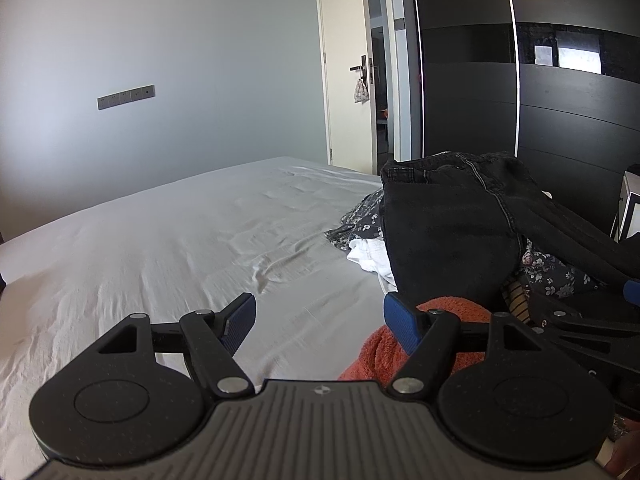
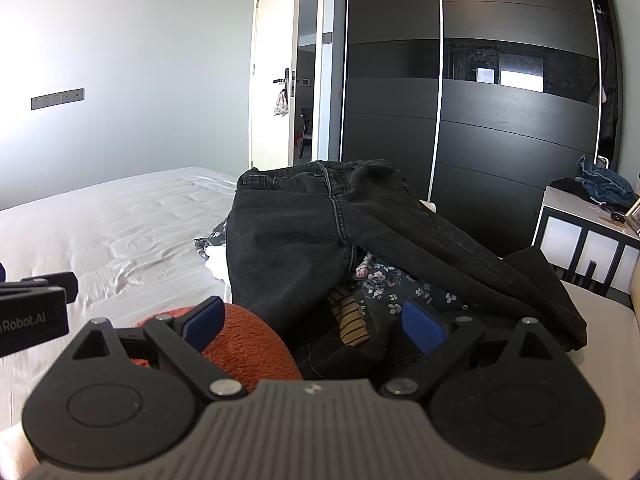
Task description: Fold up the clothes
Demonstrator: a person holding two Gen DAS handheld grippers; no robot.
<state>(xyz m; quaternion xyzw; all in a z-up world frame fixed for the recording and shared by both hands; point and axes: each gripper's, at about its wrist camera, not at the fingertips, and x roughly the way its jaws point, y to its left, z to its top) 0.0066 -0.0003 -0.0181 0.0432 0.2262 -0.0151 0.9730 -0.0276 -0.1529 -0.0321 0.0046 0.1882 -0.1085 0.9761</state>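
- left gripper [image 1: 319,320] hangs over the white bed sheet [image 1: 160,248], jaws spread wide, holding nothing
- right gripper [image 2: 314,324] is also wide open and empty, right at the clothes pile
- black jeans [image 2: 296,236] lie on top of the pile, orange fuzzy cloth [image 2: 248,344] at the near edge, floral garment [image 2: 400,284] underneath

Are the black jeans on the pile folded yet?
Not folded: the black jeans lie spread over the clothes pile, legs splayed apart, waistband rumpled.
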